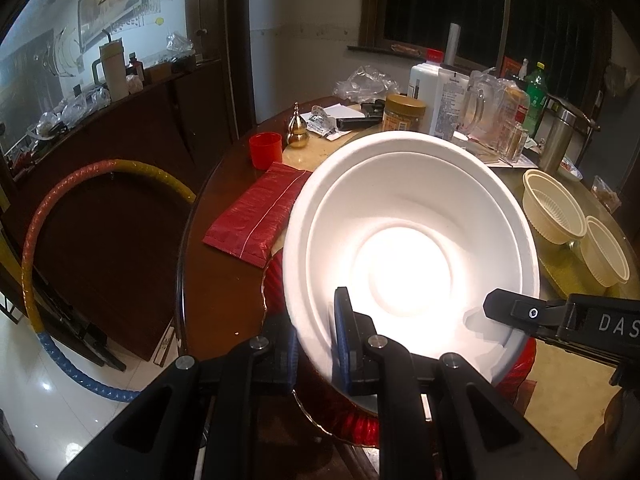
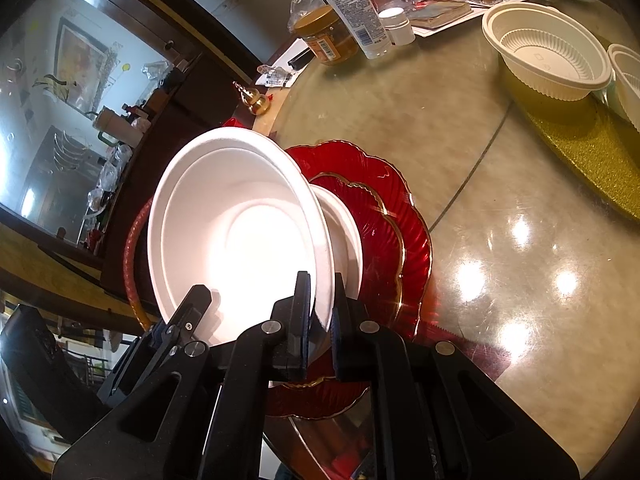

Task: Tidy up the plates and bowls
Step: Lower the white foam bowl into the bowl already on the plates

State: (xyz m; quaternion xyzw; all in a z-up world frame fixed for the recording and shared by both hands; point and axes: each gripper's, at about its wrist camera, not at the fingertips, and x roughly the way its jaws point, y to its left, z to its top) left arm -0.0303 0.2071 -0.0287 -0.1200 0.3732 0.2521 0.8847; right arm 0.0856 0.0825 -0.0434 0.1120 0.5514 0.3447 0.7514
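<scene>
The white bowl (image 1: 408,240) hides most of the red plates (image 2: 400,240) under it; from the left wrist only slivers of red show past its rim. Its floor is burnt out by glare, so nothing there can be read. Beyond the bowl, the small cream bowl (image 2: 628,80) is cut by the picture's edge. The label print on the white tube (image 2: 352,4) behind the bowl is too small to read, and the tube's top runs out of frame.
</scene>
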